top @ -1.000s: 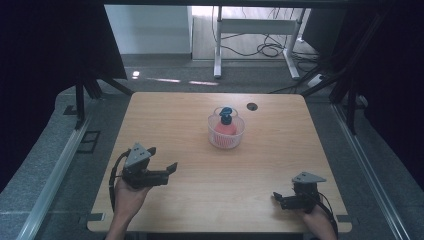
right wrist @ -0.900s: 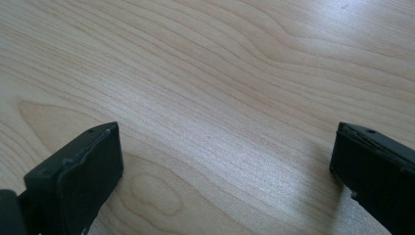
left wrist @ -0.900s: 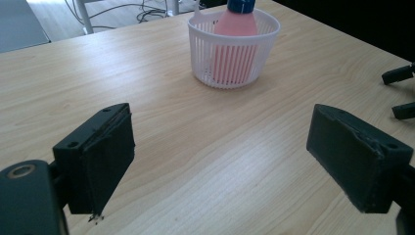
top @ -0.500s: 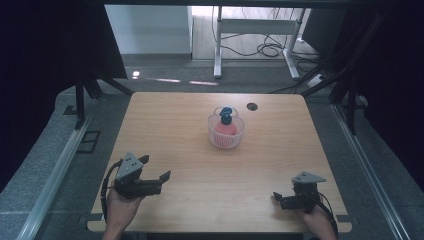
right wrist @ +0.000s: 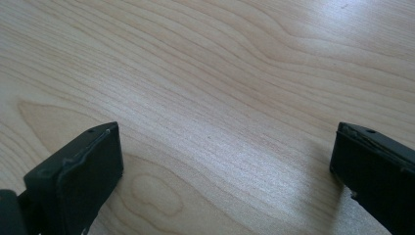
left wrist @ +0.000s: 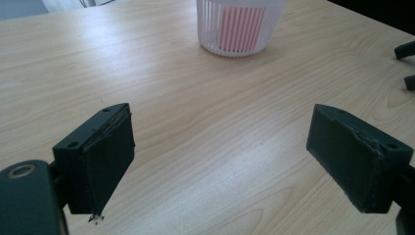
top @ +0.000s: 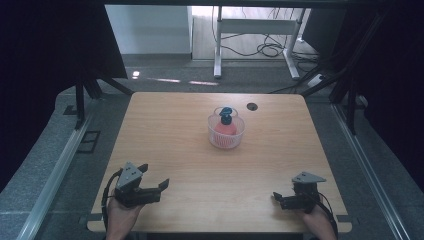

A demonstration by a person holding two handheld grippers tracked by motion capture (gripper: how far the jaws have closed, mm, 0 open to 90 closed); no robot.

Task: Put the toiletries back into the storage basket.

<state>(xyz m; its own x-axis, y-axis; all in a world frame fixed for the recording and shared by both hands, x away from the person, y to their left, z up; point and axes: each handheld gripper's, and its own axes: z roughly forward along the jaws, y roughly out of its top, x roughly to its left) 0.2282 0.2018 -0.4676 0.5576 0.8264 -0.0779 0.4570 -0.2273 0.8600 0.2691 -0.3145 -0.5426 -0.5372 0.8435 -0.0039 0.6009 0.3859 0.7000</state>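
While both jaws gape, left gripper (top: 159,185) (near edge) faces basket (top: 226,135).

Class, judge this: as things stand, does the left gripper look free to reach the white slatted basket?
Probably yes. The left gripper is open at the table's near edge, and bare tabletop lies between it and the white slatted basket; nothing stands in the way.

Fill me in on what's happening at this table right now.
A person sits at a wooden table with tongs in each hand, and neither is holding anything. The left tongs and right tongs rest near the table's near edge with their jaws spread apart. Farther back, untouched, stands a white slatted basket holding a red bottle with a dark cap.
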